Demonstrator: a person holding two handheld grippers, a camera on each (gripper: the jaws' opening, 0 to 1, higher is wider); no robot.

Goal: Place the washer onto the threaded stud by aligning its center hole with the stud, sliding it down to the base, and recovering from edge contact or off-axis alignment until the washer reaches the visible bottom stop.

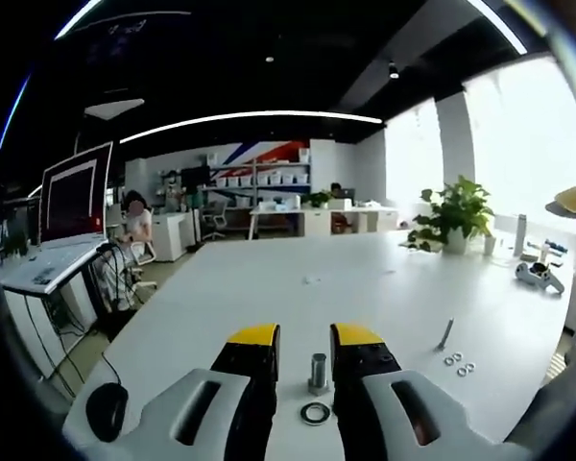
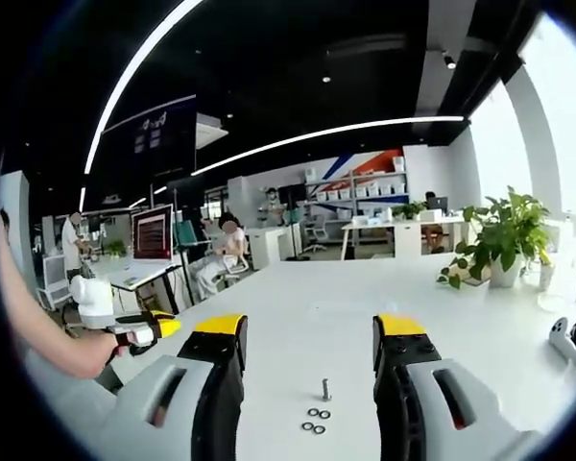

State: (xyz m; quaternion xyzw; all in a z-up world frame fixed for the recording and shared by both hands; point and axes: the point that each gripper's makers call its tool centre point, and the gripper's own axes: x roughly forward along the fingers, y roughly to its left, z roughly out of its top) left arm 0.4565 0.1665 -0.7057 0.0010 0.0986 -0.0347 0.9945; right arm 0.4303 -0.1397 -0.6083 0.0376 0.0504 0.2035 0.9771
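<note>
Long white rectangular tabletop (image 1: 298, 288) across the middle of both views. Leafy green potted plant (image 1: 453, 213) in a white pot at right of the left gripper view. Grey-and-black left gripper with yellow tips (image 1: 305, 338) at bottom centre there, jaws narrowly parted, gripping nothing, flanking a short upright silver threaded stud (image 1: 319, 371) without visibly touching it. Dark flat metal ring washer (image 1: 315, 413) flat on the table just below the stud, between the jaws. Right gripper with matching yellow tips (image 2: 310, 331) at bottom of the right gripper view, spread wide, empty. Small bolt (image 2: 325, 389) upright between those jaws, loose small washers (image 2: 316, 421) beneath it.
</note>
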